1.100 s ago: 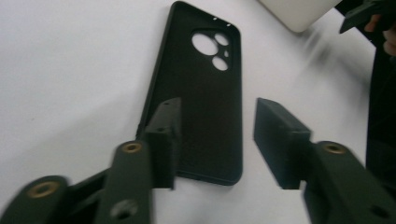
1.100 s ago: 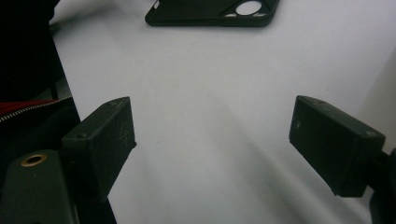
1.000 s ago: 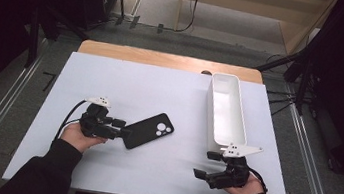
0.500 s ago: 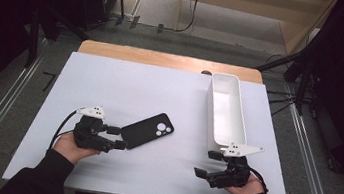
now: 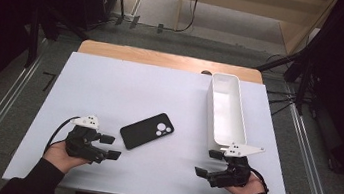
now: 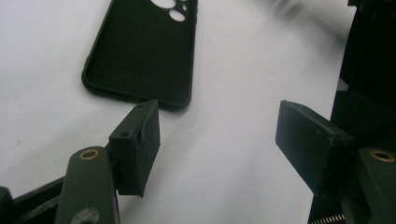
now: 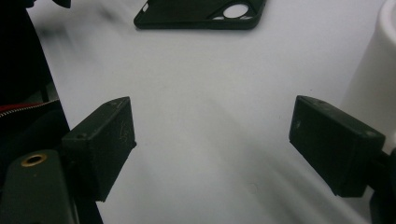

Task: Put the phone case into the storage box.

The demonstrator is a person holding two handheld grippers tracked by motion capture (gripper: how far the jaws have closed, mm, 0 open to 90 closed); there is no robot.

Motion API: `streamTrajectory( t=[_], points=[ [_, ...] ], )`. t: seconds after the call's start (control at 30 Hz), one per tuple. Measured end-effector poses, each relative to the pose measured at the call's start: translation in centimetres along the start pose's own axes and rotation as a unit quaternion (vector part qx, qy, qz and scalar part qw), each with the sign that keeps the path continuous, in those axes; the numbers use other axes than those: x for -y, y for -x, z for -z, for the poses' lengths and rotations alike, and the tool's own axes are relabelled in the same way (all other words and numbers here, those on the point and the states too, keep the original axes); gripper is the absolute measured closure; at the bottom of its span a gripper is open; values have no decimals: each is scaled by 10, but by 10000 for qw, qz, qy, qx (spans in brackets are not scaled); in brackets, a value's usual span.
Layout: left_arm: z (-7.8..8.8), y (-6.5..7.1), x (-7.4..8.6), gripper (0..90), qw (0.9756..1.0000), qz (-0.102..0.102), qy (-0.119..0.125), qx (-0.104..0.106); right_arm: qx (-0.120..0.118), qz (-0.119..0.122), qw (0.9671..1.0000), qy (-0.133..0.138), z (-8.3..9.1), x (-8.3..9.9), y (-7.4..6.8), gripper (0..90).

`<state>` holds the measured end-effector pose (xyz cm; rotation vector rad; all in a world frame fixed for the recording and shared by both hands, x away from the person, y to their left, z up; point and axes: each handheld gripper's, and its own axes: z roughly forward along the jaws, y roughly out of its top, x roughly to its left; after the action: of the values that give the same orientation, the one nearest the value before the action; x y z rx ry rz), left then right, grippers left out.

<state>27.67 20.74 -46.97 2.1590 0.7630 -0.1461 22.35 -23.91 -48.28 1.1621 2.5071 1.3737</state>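
Observation:
A black phone case (image 5: 147, 130) lies flat, camera holes up, near the middle of the white table top (image 5: 136, 87). My left gripper (image 5: 110, 147) sits just left of it and nearer the front edge, apart from it. Its jaws have just been opening and stand open with nothing between them. In the left gripper view the phone case (image 6: 140, 51) lies just beyond the gripper (image 6: 219, 126). My right gripper (image 5: 207, 163) rests open and empty at the front right, beside the near end of a white bin (image 5: 228, 112). The right gripper view has the phone case (image 7: 201, 14) far ahead of the gripper (image 7: 215, 130).
The long white bin stands lengthwise along the table's right side, and its wall (image 7: 378, 70) rises at the right of the right gripper view. A wooden strip (image 5: 165, 60) borders the far edge. Metal rails (image 5: 2, 105) run along both sides of the table.
My left gripper has drawn back from the phone case toward the table's front edge. The case and my right gripper have stayed in place.

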Motion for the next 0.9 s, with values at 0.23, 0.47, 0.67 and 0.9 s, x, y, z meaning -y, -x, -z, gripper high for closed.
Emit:
streamTrajectory(
  t=[0.23,0.47,0.67,0.9],
  points=[
    [4,-1,4,267,9998,143,42,123,6,26,10000,-47,-1,0,1,127],
    [3,0,2,267,9999,82,56,104,-11,49,10000,-69,-2,0,-1,127],
    [6,-1,-2,267,9996,101,259,-58,-3,13,10000,-58,-1,0,0,127],
    [2,-6,-7,266,9993,118,326,-146,11,18,10000,-56,-2,0,0,127]
  ],
)
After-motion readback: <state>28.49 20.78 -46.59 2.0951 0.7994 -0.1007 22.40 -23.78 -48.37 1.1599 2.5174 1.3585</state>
